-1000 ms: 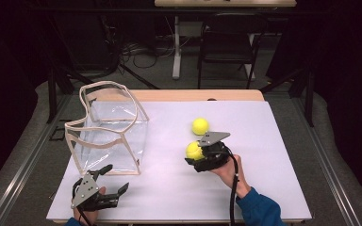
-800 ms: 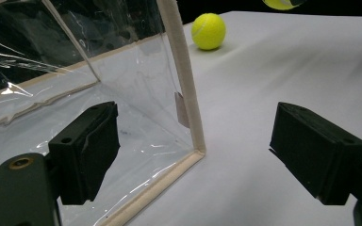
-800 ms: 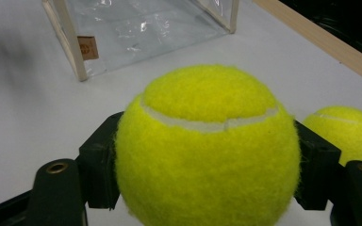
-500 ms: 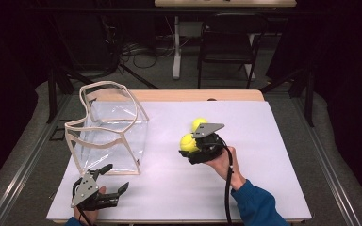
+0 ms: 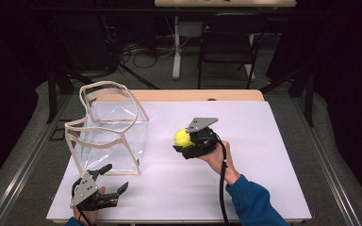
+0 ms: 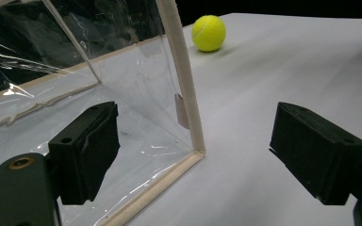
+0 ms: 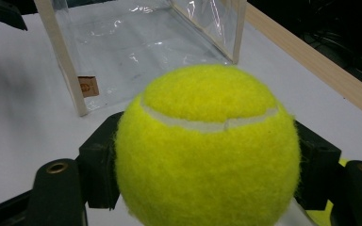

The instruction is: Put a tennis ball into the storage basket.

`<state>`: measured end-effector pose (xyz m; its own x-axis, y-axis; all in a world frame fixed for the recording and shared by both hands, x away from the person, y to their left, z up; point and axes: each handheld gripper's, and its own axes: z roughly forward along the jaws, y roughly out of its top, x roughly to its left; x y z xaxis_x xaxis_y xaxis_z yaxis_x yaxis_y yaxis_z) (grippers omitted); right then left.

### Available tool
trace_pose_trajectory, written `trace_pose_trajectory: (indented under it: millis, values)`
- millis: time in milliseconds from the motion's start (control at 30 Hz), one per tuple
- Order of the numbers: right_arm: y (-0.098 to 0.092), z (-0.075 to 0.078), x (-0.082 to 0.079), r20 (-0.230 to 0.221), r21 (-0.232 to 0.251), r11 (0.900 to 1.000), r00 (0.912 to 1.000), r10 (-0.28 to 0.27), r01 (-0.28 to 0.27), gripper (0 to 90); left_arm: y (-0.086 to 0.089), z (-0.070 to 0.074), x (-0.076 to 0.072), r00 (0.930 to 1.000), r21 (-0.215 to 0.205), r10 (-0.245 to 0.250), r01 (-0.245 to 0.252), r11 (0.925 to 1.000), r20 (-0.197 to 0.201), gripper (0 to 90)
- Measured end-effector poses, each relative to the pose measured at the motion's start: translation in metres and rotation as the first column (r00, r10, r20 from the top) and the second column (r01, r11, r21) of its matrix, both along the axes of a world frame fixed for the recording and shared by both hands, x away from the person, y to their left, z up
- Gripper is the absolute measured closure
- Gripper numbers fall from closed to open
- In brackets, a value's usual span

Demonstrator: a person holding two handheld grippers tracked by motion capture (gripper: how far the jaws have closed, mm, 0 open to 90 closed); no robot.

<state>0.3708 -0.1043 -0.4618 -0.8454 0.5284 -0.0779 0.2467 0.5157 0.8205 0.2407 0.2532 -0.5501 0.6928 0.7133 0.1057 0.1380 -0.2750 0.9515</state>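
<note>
A yellow tennis ball (image 5: 182,137) sits between the jaws of my right gripper (image 5: 185,141), which is shut on it above the white table (image 5: 264,141). In the right gripper view this ball (image 7: 207,150) is close up, with the clear bag (image 7: 136,42) beyond it. A second tennis ball (image 6: 209,33) rests on the table past the bag's corner in the left gripper view. The clear plastic bag (image 5: 108,134) with beige trim stands open at the left. My left gripper (image 5: 114,178) lies open near the front edge, just in front of the bag's corner (image 6: 188,117).
A wooden strip (image 5: 193,95) runs along the table's far edge. Chairs and table legs (image 5: 226,52) stand on the dark floor behind. A small tan label (image 7: 88,86) is on the bag's side. A cable (image 5: 224,188) trails along the person's right hand.
My right gripper has carried its ball left, toward the bag. The second ball is now covered by the grey plate in the high view. The left gripper has stayed put.
</note>
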Motion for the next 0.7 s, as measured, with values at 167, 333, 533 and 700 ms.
trace_pose_trajectory:
  millis: [167, 333, 533, 700]
  values:
    - [0.005, 0.001, 0.003, 0.004, -0.005, 1.0, 1.0, 0.003, -0.003, 26.4, 0.0, 0.0, 0.0, 1.0, 0.0, -0.001, 0.001, 1.0, -0.001, 15.9]
    - [0.009, 0.004, 0.006, 0.004, 0.005, 1.0, 0.9999, 0.01, -0.01, 26.4, 0.0, 0.0, -0.001, 1.0, 0.002, 0.002, -0.002, 1.0, 0.002, 16.0]
    - [0.011, 0.01, 0.009, 0.009, 0.022, 1.0, 0.9999, 0.012, -0.012, 26.4, 0.0, 0.0, 0.0, 1.0, -0.002, 0.0, 0.0, 1.0, 0.0, 15.9]
    - [0.016, 0.016, 0.012, 0.019, 0.019, 1.0, 0.9997, 0.017, -0.017, 26.4, 0.0, 0.0, 0.0, 1.0, -0.001, 0.001, -0.001, 1.0, 0.001, 15.9]
